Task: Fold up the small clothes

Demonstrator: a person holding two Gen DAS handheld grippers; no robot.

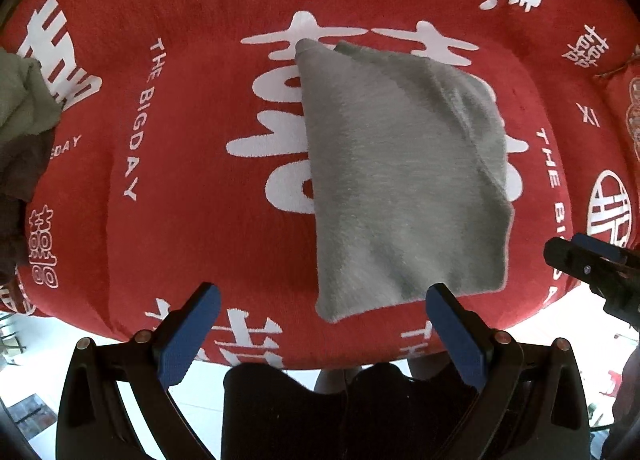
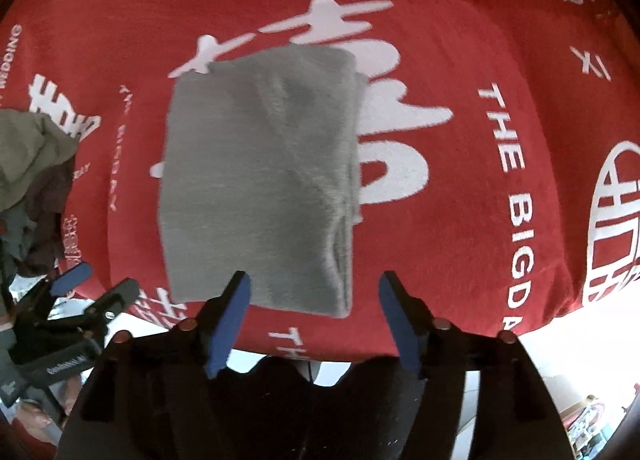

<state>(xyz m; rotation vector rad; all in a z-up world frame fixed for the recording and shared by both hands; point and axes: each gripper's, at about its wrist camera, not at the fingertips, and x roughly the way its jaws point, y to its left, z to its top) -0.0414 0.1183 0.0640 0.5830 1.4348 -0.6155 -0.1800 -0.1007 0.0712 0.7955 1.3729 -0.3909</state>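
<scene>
Looks nearly done with this one: grey cloth [image 1: 400, 180] folded into a neat flat block, lying in the middle of the red blanket [image 1: 160, 20], on top of the big white letters. Left to do, by a guess: the pile of other clothes [image 1: 24, 108] at the left edge.

Long side of the grey cloth running away from the near edge of the blanket, thick folded edge on the right side.

Left hand-held gripper [image 1: 320, 336] wide apart, holding nothing. Right hand-held gripper [image 2: 316, 324] also wide apart above the cloth's near end, not touching it.
</scene>
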